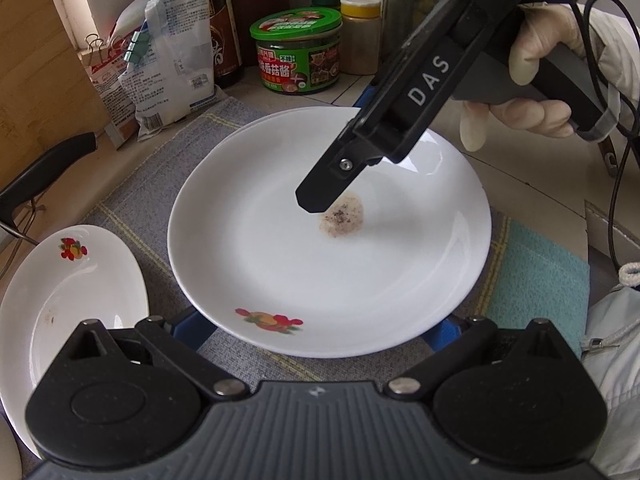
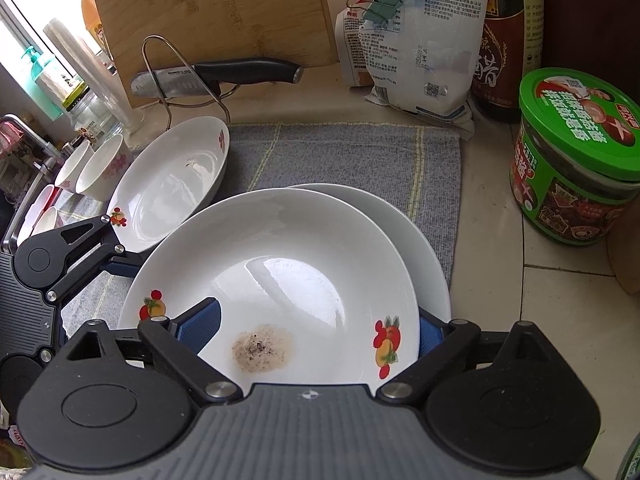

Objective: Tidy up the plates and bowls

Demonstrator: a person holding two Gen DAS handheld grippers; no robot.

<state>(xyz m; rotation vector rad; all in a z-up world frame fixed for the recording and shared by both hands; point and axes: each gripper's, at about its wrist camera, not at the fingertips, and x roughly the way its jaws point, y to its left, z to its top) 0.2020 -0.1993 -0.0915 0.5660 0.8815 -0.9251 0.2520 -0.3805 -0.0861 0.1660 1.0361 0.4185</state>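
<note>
White plate (image 1: 360, 280), red-orange fruit print, brown speckled stain (image 1: 344, 220); grey cloth (image 2: 340, 152), yellow lines; green-lidded jar (image 2: 576, 160).

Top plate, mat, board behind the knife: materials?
Top plate: likely glazed ceramic, maybe melamine; glossy white with window glare and fruit decals. Mat: woven fabric, matte grey, visible weave. Board: looks like bamboo, pale jointed strips.

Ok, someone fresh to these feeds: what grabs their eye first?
The white plate with fruit prints and a brown speckled stain, stacked on a second plate on the grey mat. Both grippers straddle its rim, the right gripper open. Behind sits a bright green-lidded jar.
</note>
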